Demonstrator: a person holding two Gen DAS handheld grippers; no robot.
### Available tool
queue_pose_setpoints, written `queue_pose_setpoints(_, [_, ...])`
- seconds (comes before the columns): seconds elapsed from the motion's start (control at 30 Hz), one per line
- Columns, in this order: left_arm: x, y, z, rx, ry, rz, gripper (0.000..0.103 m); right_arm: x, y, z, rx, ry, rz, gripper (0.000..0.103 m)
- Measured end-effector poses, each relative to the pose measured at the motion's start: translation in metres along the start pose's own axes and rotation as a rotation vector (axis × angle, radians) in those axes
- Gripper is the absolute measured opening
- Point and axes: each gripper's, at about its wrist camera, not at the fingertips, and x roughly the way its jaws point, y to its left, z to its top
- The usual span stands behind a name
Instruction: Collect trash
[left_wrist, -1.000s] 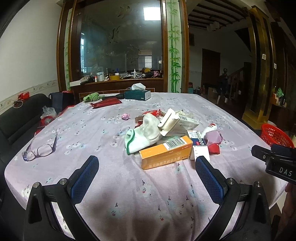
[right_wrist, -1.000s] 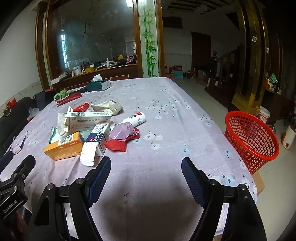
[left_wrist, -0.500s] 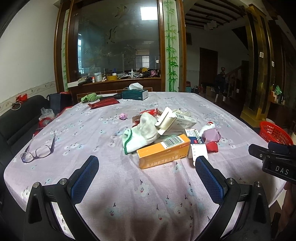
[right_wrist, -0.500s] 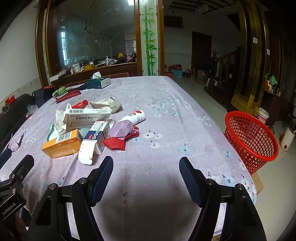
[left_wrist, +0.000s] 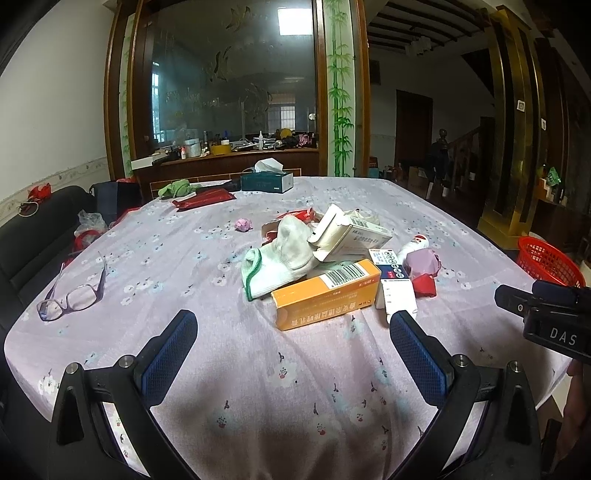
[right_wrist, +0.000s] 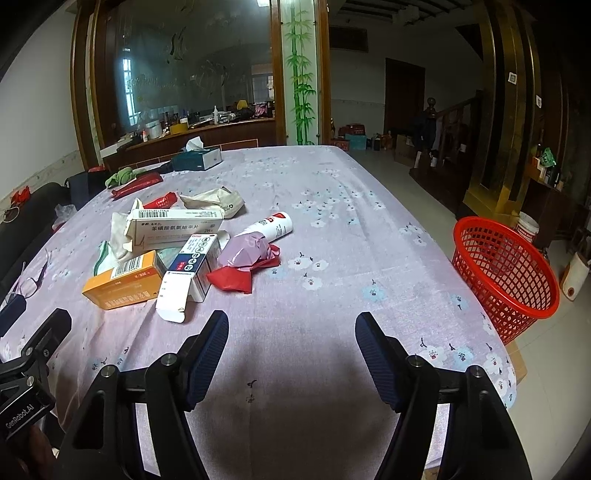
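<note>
A heap of trash lies mid-table: an orange box (left_wrist: 325, 297) (right_wrist: 122, 282), a white medicine box (left_wrist: 351, 236) (right_wrist: 177, 230), a blue-and-white open carton (left_wrist: 395, 280) (right_wrist: 188, 273), a white sock (left_wrist: 280, 260), a white tube (right_wrist: 271, 227), and purple and red wrappers (right_wrist: 245, 260) (left_wrist: 423, 267). My left gripper (left_wrist: 291, 330) hovers open just short of the orange box, holding nothing. My right gripper (right_wrist: 291, 332) is open over bare cloth, right of the heap. A red mesh basket (right_wrist: 506, 273) (left_wrist: 546, 264) stands on the floor past the table's right edge.
The table (left_wrist: 258, 373) wears a lilac flowered cloth. Glasses (left_wrist: 72, 295) lie near its left edge. A tissue box (left_wrist: 267, 181), a red packet (left_wrist: 205, 199) and a green cloth (left_wrist: 177, 188) sit at the far end. A dark sofa (left_wrist: 33, 236) flanks the left.
Both views have shifted slightly: the heap now sits a little lower and nearer in the left wrist view. Both grippers stay open and nothing on the table has moved.
</note>
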Motion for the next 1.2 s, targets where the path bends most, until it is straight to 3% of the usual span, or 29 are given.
queue_pose_setpoints(0.23, [0.005, 0.008, 0.006, 0.021, 0.013, -0.034, 0.103, 0.002, -0.002, 0.001, 0.004, 0.017, 0.017, 0.072])
queue_pose_setpoints(0.37, [0.015, 0.02, 0.019, 0.042, 0.041, -0.086, 0.103, 0.009, -0.007, 0.006, 0.024, 0.062, 0.062, 0.062])
queue_pose_setpoints(0.5, [0.038, 0.035, 0.033, 0.035, 0.113, -0.195, 0.102, 0.016, -0.011, 0.012, 0.05, 0.111, 0.123, 0.053])
queue_pose_setpoints(0.7, [0.071, 0.023, 0.041, 0.14, 0.203, -0.304, 0.073, 0.031, -0.015, 0.026, 0.102, 0.192, 0.23, 0.047])
queue_pose_setpoints(0.9, [0.093, 0.003, 0.038, 0.274, 0.245, -0.328, 0.07, 0.058, -0.013, 0.05, 0.163, 0.294, 0.326, 0.047])
queue_pose_setpoints(0.97, [0.099, -0.004, 0.035, 0.324, 0.254, -0.32, 0.065, 0.07, -0.011, 0.059, 0.185, 0.317, 0.333, 0.047])
queue_pose_setpoints(1.13, [0.118, -0.012, 0.035, 0.367, 0.299, -0.301, 0.042, 0.102, -0.003, 0.072, 0.244, 0.366, 0.331, 0.047])
queue_pose_setpoints(1.2, [0.121, -0.012, 0.035, 0.365, 0.296, -0.305, 0.041, 0.114, 0.001, 0.075, 0.249, 0.38, 0.319, 0.047])
